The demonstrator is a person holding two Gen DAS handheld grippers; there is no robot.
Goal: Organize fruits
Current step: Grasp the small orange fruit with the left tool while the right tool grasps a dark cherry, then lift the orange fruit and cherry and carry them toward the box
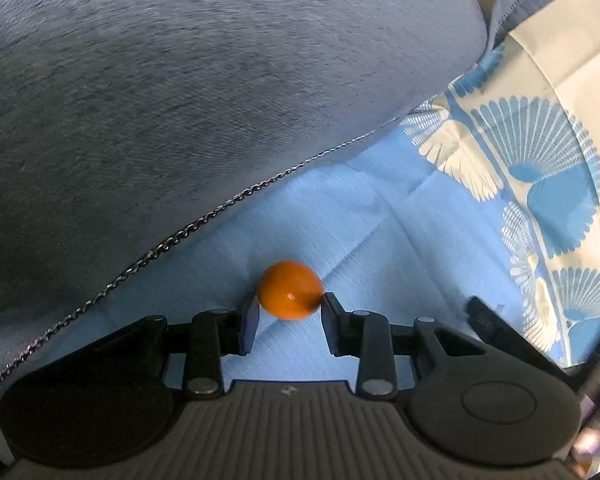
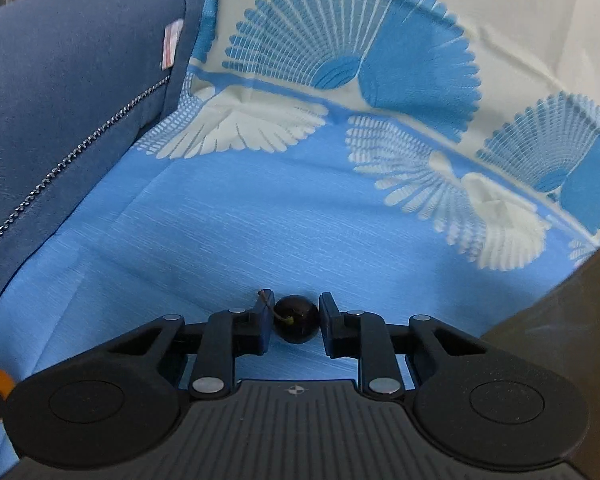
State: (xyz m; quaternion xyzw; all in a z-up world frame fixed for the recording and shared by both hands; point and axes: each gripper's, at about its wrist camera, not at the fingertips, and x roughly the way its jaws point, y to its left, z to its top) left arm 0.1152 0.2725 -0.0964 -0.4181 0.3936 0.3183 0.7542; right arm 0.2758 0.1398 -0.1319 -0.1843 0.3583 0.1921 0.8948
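Orange fruit (image 1: 291, 290) sits clamped between left hand-held gripper (image 1: 288, 306) fingers.

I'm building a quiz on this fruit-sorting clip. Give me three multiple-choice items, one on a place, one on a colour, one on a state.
1. Where does the blue zipped bag lie relative to the right gripper?
A. up and to its left
B. directly below it
C. to its right

2. What colour is the fruit in the left gripper?
A. green
B. orange
C. yellow

3. How do the right gripper's jaws stand?
A. wide open over bare cloth
B. shut with nothing between them
C. shut on a dark round fruit

Answers:
1 A, the bag fills the upper left of the right wrist view.
2 B, the small orange fruit sits between its jaws.
3 C, the pads press the dark round fruit over the patterned blue cloth.
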